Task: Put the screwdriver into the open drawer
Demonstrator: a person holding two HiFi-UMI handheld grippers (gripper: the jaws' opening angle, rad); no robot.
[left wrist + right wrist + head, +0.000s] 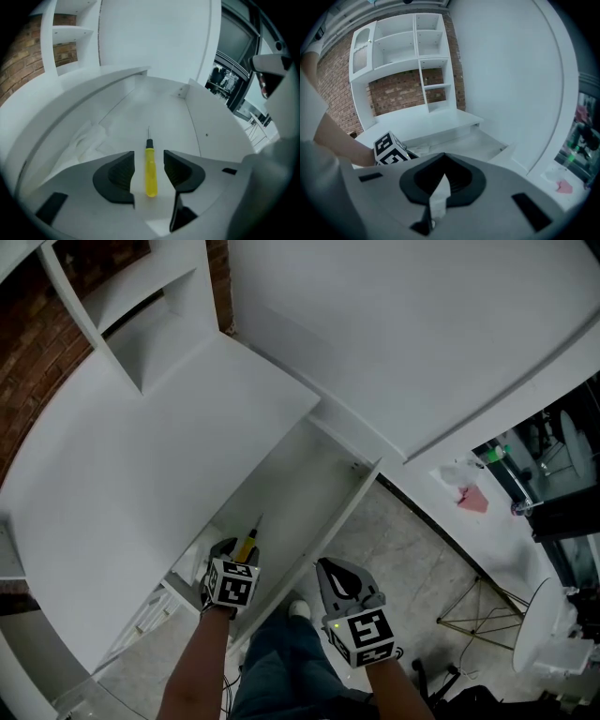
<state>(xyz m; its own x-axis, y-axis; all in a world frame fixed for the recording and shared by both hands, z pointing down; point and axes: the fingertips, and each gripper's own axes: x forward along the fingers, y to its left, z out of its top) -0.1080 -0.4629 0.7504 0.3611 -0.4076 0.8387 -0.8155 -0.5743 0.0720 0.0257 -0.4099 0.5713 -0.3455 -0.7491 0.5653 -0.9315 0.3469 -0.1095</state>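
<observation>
Screwdriver [150,169] btwn open left hand-held gripper [149,174] jaws, untouched

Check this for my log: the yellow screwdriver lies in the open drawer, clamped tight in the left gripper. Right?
No, it is not clamped. The left gripper is open: its jaws stand clear of the screwdriver, which lies between them on the drawer floor. The left gripper view shows it. The rest is right.
</observation>
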